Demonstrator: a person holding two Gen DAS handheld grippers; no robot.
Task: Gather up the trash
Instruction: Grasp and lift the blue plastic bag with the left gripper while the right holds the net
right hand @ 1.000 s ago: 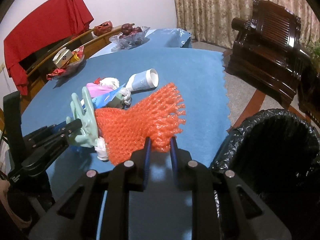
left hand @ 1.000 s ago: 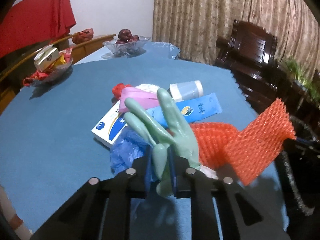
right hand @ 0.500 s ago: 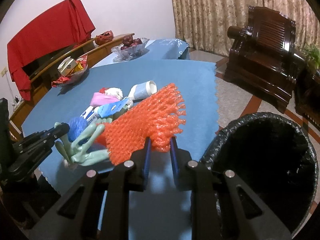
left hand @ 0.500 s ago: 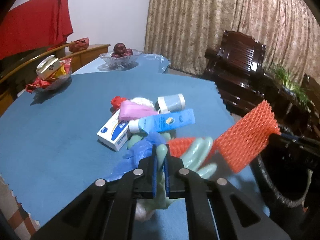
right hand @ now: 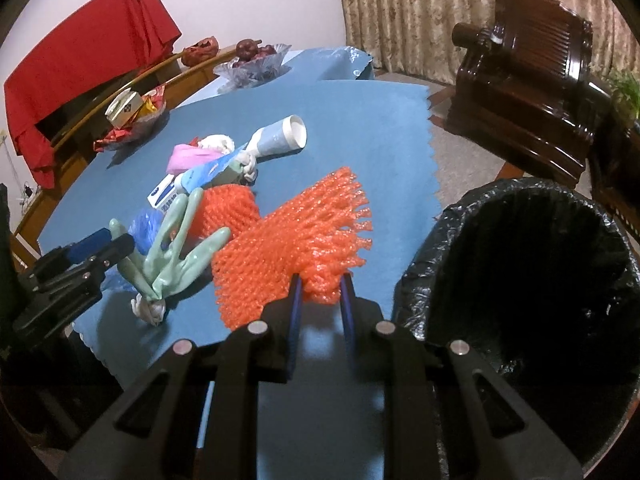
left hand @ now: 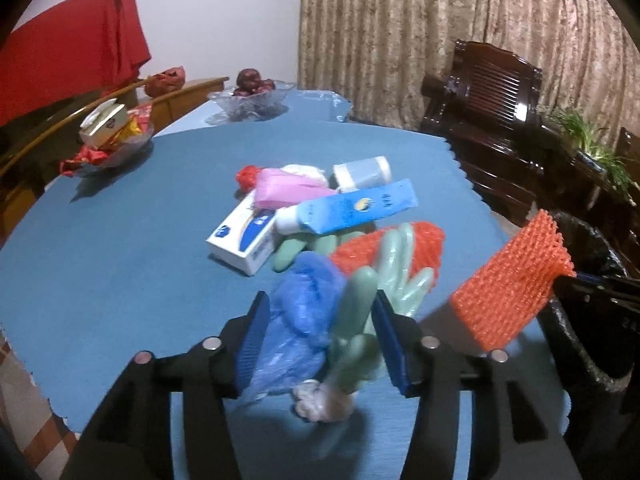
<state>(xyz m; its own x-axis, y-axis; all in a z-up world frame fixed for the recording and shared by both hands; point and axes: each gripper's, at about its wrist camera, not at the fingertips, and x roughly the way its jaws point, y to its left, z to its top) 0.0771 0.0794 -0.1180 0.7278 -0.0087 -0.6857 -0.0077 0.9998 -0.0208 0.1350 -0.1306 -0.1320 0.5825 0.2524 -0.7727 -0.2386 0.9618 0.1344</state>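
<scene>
The trash is heaped mid-tabletop [left hand: 120,216], within reach of both grippers and beside the bag-lined bin [right hand: 532,280] that stands at the tabletop's right edge, evidently so that items can be carried off the edge straight into it. In the heap lie a white-and-blue carton [left hand: 244,236], a pink packet [left hand: 286,192], a blue tube [left hand: 352,208] and a pale cylindrical container [left hand: 362,172], all untouched. At the near edge, the left gripper [left hand: 320,332] stands about half open, its jaws opening; the green rubber glove [left hand: 360,300] and a crumpled blue plastic bag [left hand: 300,308] sit between them, and the pads no longer appear to press on either, which suggests a release or re-grip short of the bin. A second orange net piece [right hand: 228,208] lies behind the glove. To the right, the right gripper [right hand: 320,284] has its jaws drawn narrow and clamped on the orange foam net [right hand: 292,236], which hangs just beside the bin's rim, apparently ready for dropping in.
</scene>
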